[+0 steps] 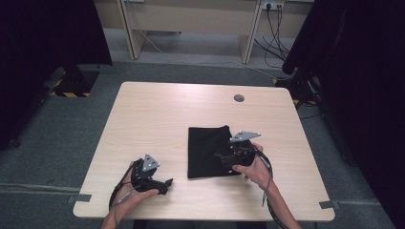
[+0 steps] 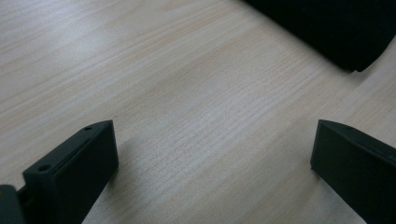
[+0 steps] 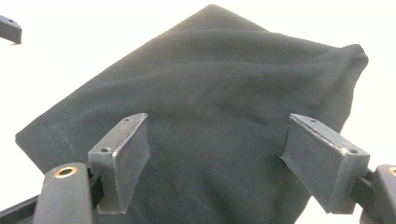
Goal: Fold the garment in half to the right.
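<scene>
Now: One Black Cloth, Two Grippers

One folded black cloth [image 1: 210, 151] lies on the table [image 1: 157, 114], right of middle. Two grippers are out. The right gripper [image 3: 217, 161] hovers over the cloth's 3 o'clock edge, jaws wide, pinching nothing. The left gripper [image 2: 212, 163] sits at the cloth's 8 o'clock, low over bare wood, jaws wide too.

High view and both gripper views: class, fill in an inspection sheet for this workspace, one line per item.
Surface: light wood table, one dark round grommet.
Job's things: black cloth, folded, lying flat.
Clutter: nothing seen.
Grippers: left gripper open over bare wood; right gripper open above the cloth, nothing between the jaws.
Cables: one trails from each gripper; more hang by the far desk.
Surroundings: grey carpet, black curtains at both sides.
</scene>
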Motion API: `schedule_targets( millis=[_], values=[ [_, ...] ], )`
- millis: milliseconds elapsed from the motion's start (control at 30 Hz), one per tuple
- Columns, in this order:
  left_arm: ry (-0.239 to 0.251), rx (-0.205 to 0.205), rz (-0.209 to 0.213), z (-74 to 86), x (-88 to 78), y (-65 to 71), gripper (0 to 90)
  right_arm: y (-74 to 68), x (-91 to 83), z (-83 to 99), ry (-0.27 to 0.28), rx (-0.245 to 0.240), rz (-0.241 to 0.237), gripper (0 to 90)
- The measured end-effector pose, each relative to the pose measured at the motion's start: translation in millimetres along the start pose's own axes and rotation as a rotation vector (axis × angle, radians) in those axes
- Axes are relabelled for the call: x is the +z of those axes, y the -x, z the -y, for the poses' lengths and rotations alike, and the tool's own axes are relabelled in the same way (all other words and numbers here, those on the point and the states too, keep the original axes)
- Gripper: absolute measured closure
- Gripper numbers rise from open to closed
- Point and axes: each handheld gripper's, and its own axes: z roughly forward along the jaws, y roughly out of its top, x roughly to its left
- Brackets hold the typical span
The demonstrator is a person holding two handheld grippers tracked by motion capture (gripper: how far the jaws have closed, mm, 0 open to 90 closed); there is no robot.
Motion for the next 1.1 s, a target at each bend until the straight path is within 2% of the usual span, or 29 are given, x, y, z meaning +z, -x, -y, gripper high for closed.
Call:
schedule_targets(
  millis=[300,500,1100],
  values=[
    [0.000,0.000,0.000,0.0,0.0,0.0,0.0,8.4,-11.5,10.0,0.005,0.017,0.018,20.8],
    [0.000,0.000,0.000,0.0,0.0,0.0,0.0,11.1,-19.0,16.2,0.019,0.023,0.007,16.7],
    [0.000,-0.001,-0.001,0.0,0.0,-0.1,0.0,21.0,-39.1,37.4,0.035,0.054,0.017,16.5]
  ],
)
